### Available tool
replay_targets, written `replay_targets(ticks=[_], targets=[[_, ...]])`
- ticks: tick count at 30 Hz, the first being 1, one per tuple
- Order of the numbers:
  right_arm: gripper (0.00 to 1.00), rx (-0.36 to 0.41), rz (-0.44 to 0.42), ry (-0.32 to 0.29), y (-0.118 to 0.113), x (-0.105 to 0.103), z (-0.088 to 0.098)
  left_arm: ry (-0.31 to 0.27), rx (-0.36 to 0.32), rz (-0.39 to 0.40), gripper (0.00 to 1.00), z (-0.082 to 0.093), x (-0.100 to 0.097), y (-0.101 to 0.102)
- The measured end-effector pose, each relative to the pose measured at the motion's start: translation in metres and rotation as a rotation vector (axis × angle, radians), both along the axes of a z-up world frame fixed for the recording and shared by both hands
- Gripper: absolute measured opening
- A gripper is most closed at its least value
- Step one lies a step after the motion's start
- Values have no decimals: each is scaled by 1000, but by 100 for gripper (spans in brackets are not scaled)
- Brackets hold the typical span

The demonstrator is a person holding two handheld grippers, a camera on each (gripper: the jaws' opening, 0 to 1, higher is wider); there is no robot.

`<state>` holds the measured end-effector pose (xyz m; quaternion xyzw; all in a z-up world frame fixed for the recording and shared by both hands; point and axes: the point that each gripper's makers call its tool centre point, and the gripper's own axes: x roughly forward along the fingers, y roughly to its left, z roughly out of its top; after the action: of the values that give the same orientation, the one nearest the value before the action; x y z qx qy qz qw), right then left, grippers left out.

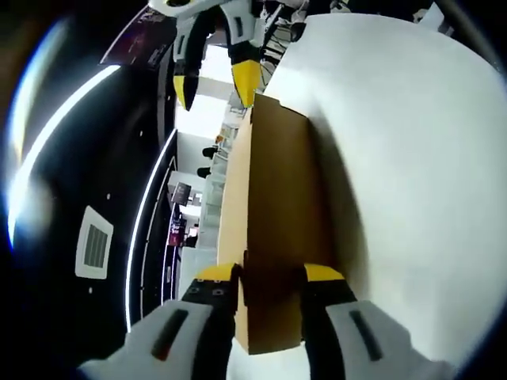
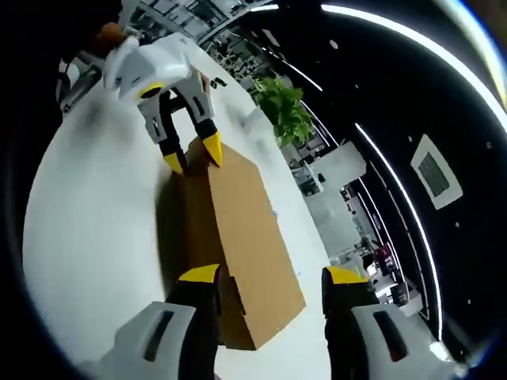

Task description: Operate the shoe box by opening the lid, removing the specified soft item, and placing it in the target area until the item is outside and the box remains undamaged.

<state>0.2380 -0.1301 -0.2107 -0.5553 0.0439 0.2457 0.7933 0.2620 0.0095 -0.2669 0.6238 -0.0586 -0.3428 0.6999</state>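
No readable text in either view
The brown cardboard shoe box (image 1: 273,229) shows plain faces with no print or label that can be made out; small dark and reddish signs (image 1: 176,229) stand far back in the room in the left gripper view, but they are too small and blurred to read, and the same holds for the distant signs (image 2: 386,257) in the right gripper view
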Motion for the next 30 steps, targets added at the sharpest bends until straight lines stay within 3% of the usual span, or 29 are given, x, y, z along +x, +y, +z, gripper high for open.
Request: replay_targets(ticks=[2, 13, 17, 22, 30], targets=[[52, -56, -2, -21, 2, 0, -4, 1, -7, 2, 30, 0, 0, 0], [52, -158, -5, -45, 14, -1, -31, 11, -23, 4, 30, 1, 1, 0], [54, -145, -30, -57, 11, 3, -35, 14, -25, 5, 30, 0, 1, -1], [53, -197, -54, -93, 6, 10, -39, 26, -32, 8, 30, 1, 1, -1], [52, -205, -83, -115, 6, 16, -40, 25, -39, 4, 30, 0, 0, -1]])
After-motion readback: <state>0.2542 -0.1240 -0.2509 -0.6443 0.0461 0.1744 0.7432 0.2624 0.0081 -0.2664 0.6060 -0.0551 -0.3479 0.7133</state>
